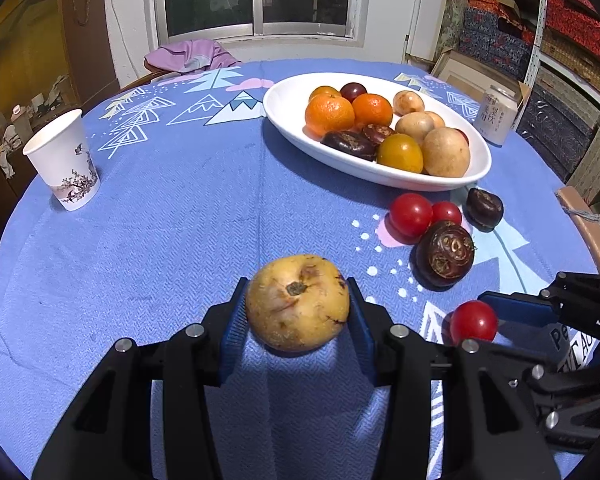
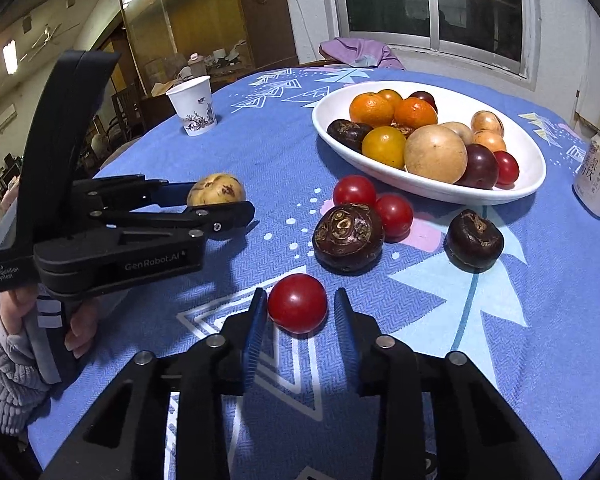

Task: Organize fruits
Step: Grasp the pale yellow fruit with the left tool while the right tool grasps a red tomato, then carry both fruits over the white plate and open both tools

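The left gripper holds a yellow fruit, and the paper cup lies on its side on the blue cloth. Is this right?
Not quite. The paper cup stands upright on the blue cloth, as the left wrist view shows. The left gripper does hold the yellow fruit.

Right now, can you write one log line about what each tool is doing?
left tool: shut on yellow fruit | right tool: around red tomato, small gap one side | white bowl: partly filled
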